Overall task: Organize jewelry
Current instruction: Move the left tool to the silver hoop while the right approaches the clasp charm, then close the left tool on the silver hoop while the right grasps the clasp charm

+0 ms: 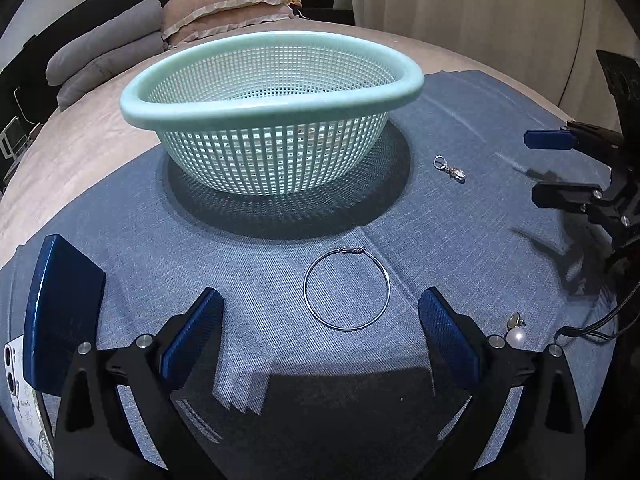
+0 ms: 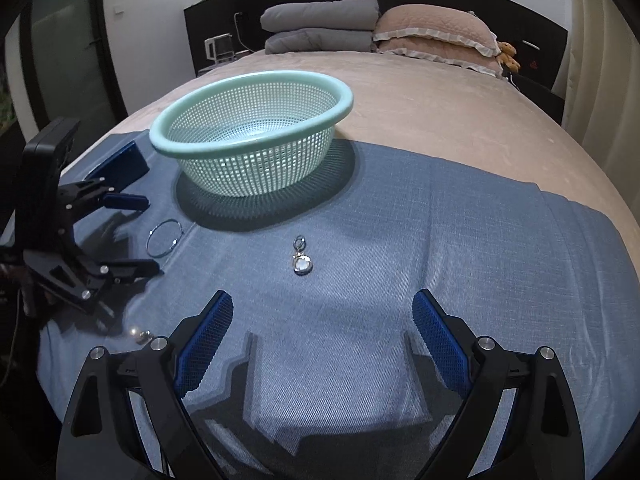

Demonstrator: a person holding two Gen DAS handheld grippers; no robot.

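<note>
A mint green mesh basket [image 1: 272, 92] [image 2: 252, 148] stands empty on a blue cloth [image 1: 460, 240] [image 2: 400, 240] on a bed. A silver hoop earring [image 1: 346, 289] [image 2: 164, 237] lies just ahead of my open, empty left gripper [image 1: 320, 320] [image 2: 132, 236]. A small silver pendant earring [image 1: 451, 168] [image 2: 301, 258] lies ahead of my open, empty right gripper [image 2: 322, 324] [image 1: 540, 168]. A pearl earring [image 1: 516, 330] [image 2: 138, 335] lies near the cloth's front edge between the two grippers.
A dark blue case [image 1: 60, 312] [image 2: 120, 166] lies left of the basket, with a phone [image 1: 16, 380] beside it. Grey blankets [image 2: 320, 28] and pink pillows [image 2: 436, 36] are stacked at the bed's head.
</note>
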